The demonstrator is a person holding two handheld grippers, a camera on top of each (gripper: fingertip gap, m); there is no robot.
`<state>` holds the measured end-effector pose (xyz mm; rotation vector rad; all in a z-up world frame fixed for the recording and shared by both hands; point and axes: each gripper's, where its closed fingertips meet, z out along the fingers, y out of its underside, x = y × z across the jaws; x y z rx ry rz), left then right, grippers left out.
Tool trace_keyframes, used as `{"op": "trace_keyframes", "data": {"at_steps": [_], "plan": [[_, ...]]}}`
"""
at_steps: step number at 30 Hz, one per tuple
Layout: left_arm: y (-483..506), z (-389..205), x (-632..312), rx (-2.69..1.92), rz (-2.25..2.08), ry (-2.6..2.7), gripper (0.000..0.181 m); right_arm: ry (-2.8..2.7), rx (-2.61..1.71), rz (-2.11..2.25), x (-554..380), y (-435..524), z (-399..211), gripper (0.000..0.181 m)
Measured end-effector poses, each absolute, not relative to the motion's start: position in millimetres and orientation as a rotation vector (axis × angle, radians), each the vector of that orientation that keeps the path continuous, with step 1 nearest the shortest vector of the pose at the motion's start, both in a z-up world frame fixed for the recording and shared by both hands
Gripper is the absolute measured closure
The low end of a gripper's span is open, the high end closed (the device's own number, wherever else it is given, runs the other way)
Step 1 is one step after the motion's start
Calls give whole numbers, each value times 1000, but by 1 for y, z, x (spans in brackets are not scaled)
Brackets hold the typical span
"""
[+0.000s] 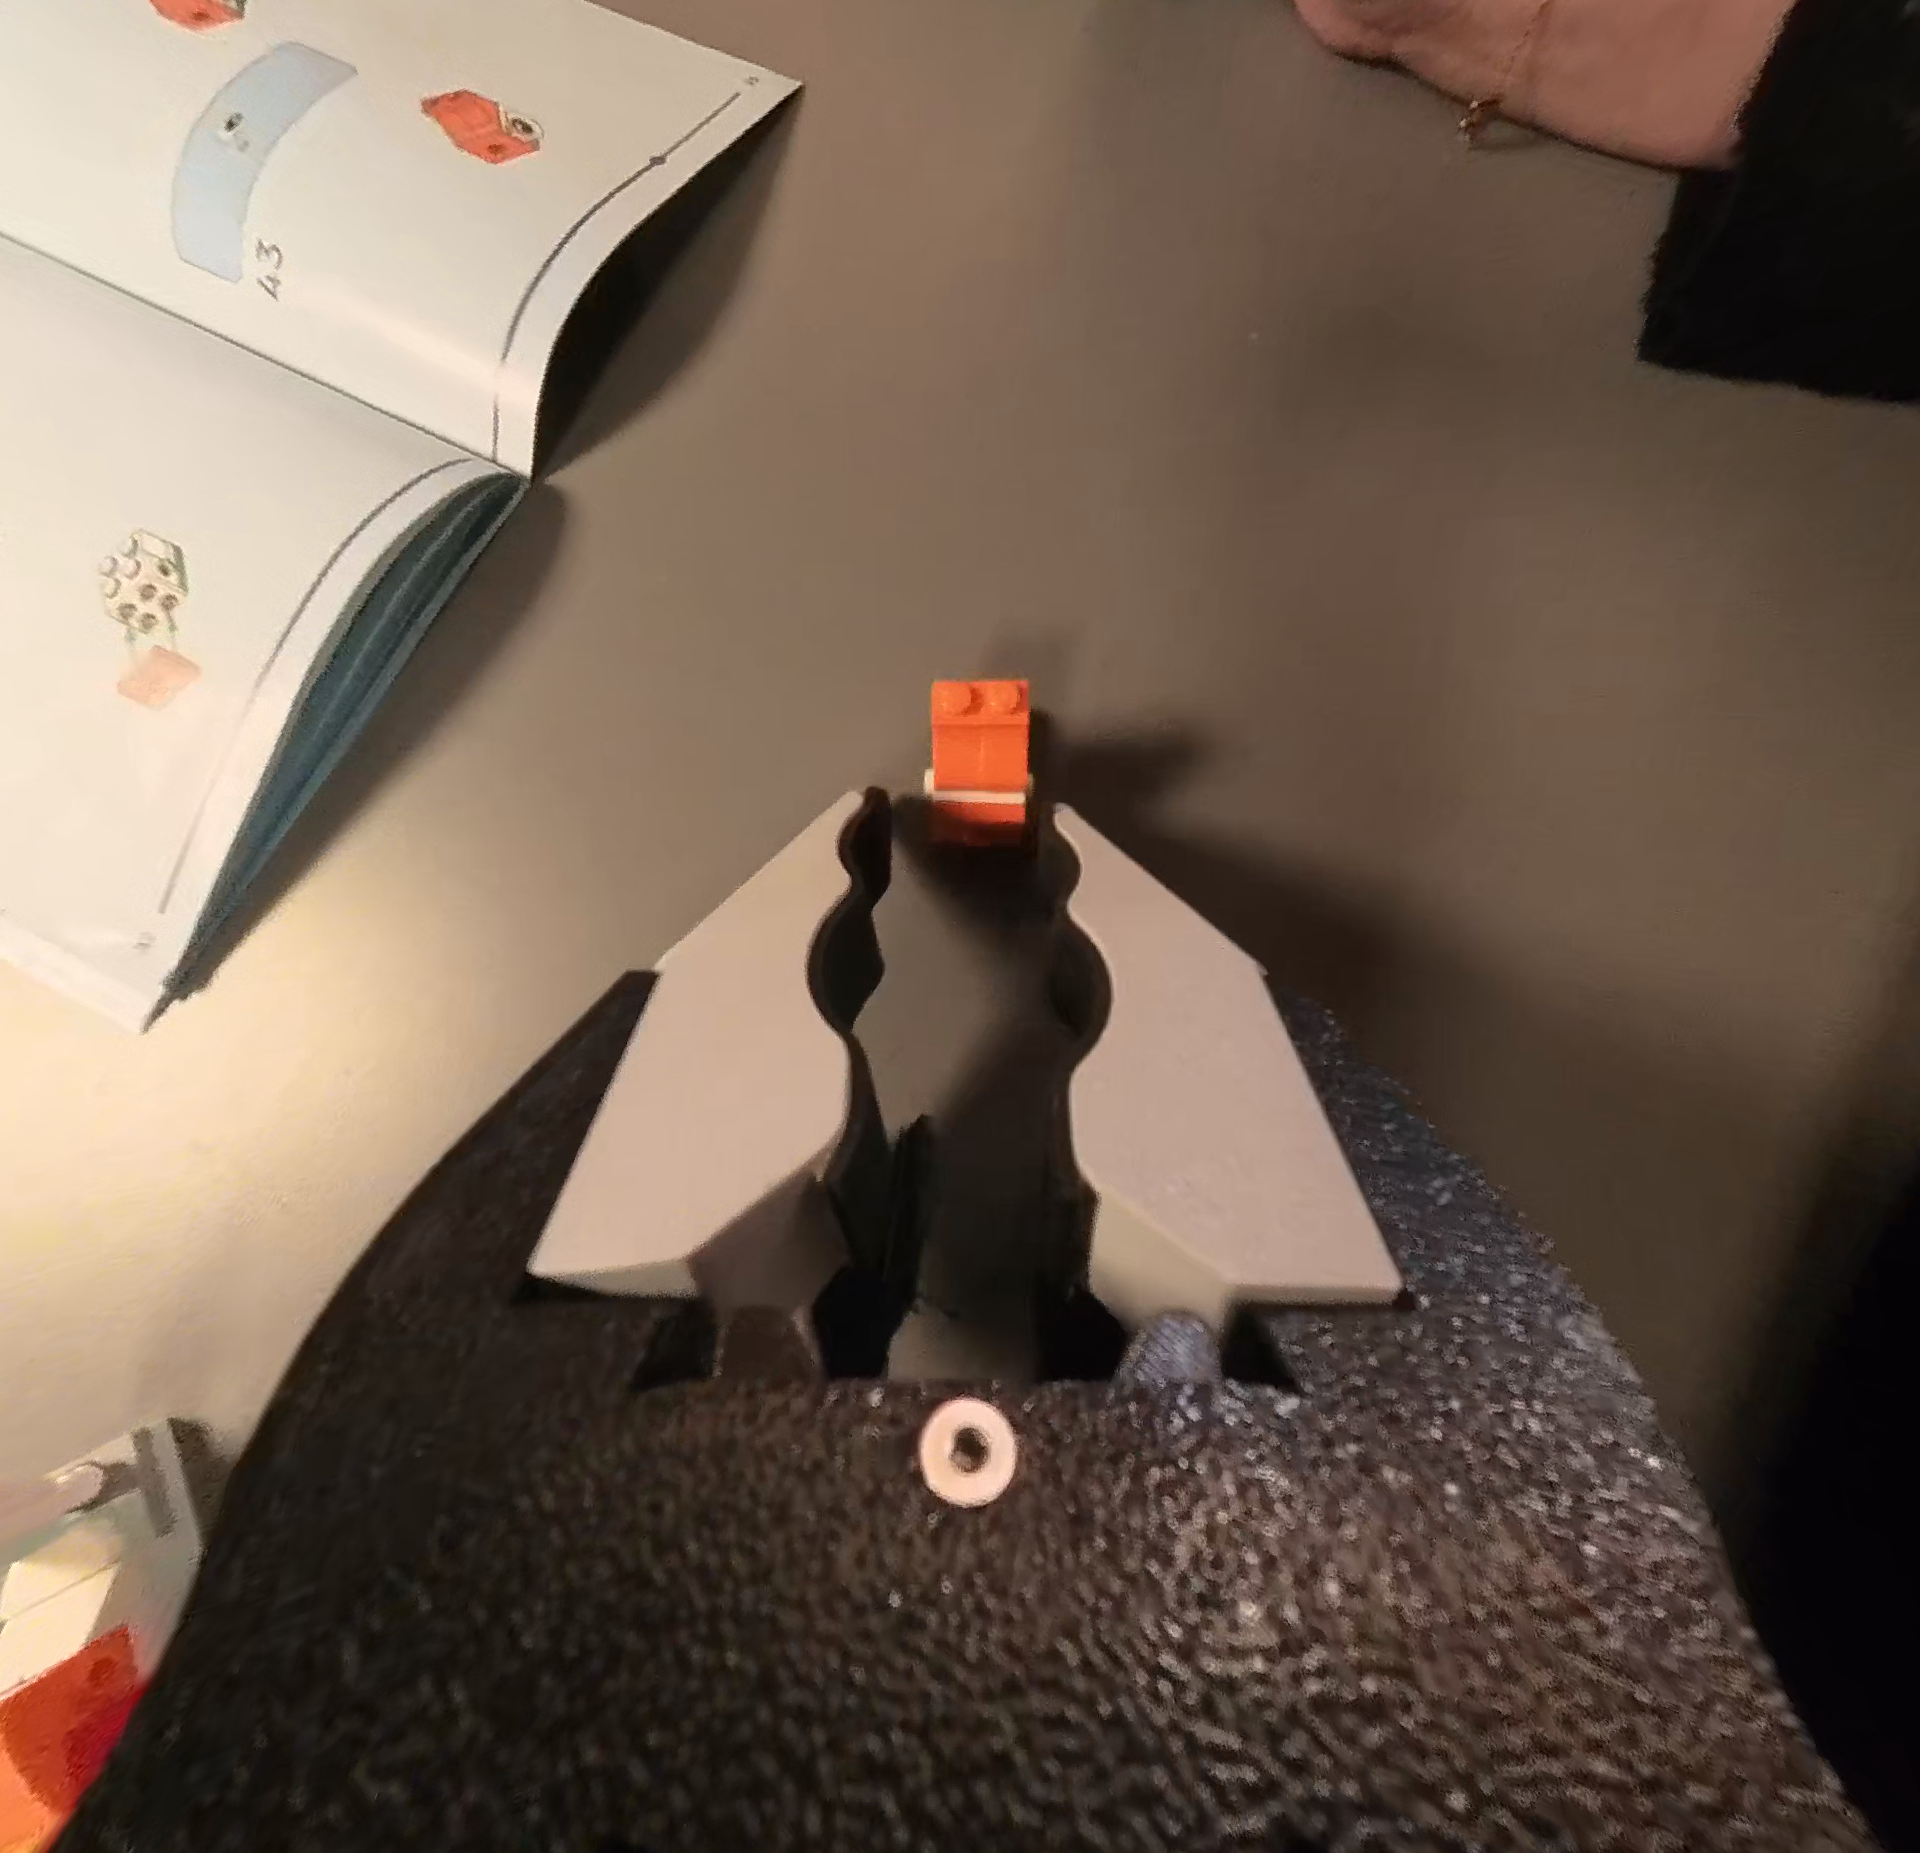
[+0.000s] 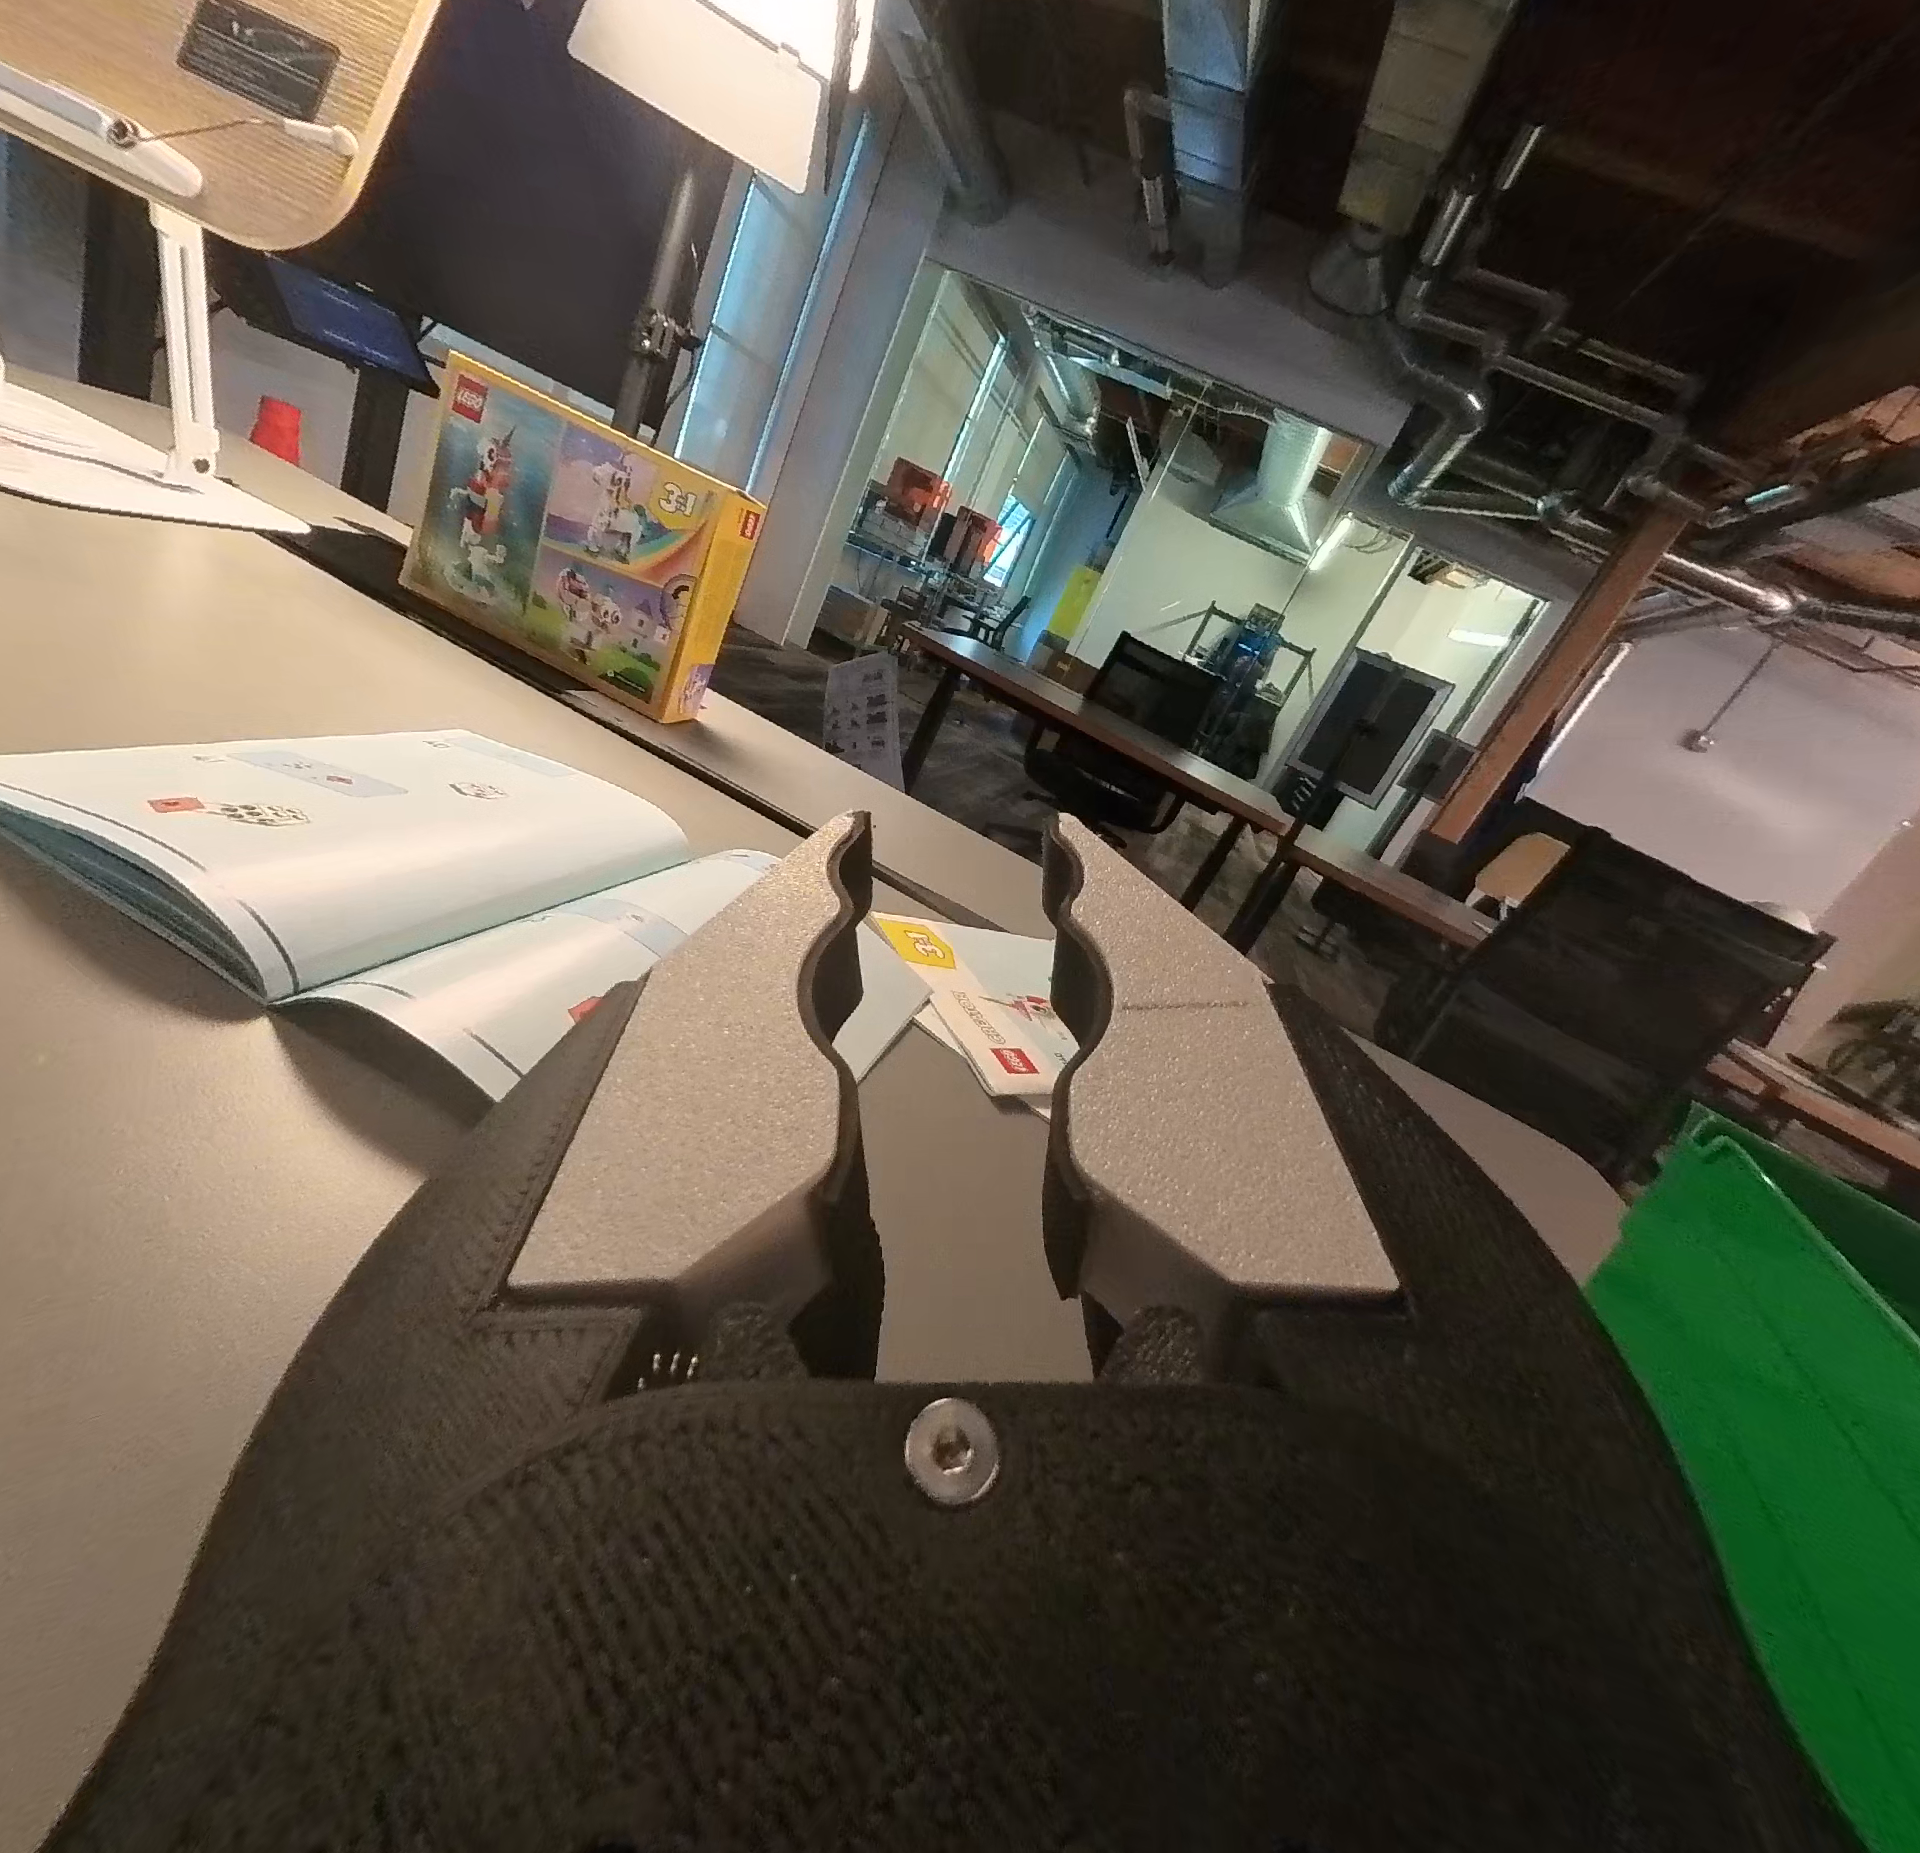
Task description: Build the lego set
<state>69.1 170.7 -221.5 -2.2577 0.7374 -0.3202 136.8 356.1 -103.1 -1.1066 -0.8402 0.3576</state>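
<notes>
Left gripper (image 1: 961, 816) nearest the lens, fingers parted narrowly, gripping nothing. Orange brick stack (image 1: 979, 759) (a thin white plate sandwiched in it) stands on the grey table (image 1: 1351, 660) at 12 o'clock, just at the fingertips, nearer the right finger; contact cannot be told. Open booklet (image 1: 260, 432) at 10 o'clock. A hand (image 1: 1507, 47) with a dark sleeve at 1 o'clock. Blurred orange and white bricks (image 1: 73, 1637) at 8 o'clock.

Right gripper (image 2: 956, 837) raised, moderately parted, empty. Booklet (image 2: 343, 858) at 9 o'clock, box (image 2: 582, 546) at 11, green bin (image 2: 1766, 1367) at 4.
</notes>
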Motion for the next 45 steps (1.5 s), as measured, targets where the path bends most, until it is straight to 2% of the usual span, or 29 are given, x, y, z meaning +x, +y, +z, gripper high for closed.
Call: {"op": "trace_keyframes", "data": {"at_steps": [4, 9, 14, 16, 18, 19, 27, 34, 45], "plan": [[167, -222, 65, -2277, -321, 728, 148, -845, -1100, 351, 137, 355, -103, 151], [154, -197, 49, -2187, -273, 712, 150, -814, -1105, 347, 145, 357, -101, 151], [110, -166, 21, -2193, -498, 534, 145, -791, -1105, 349, 149, 359, -99, 152], [88, -151, 2, -2185, -581, 442, 143, -803, -1093, 296, 149, 361, -100, 158], [65, -136, -19, -2170, -642, 365, 143, -826, -1093, 194, 150, 365, -104, 179], [53, -129, -32, -2166, -648, 328, 145, -836, -1091, 159, 150, 367, -106, 181], [-15, -87, -198, -2080, -308, -174, 160, -836, -1101, 31, 155, 372, -108, 181], [-55, -108, -294, -2163, 126, -369, 164, -757, -1164, -55, 171, 386, -108, 181], [-47, -127, -325, -2320, 230, -127, 179, -619, -1214, -246, 200, 401, -103, 181]]}}
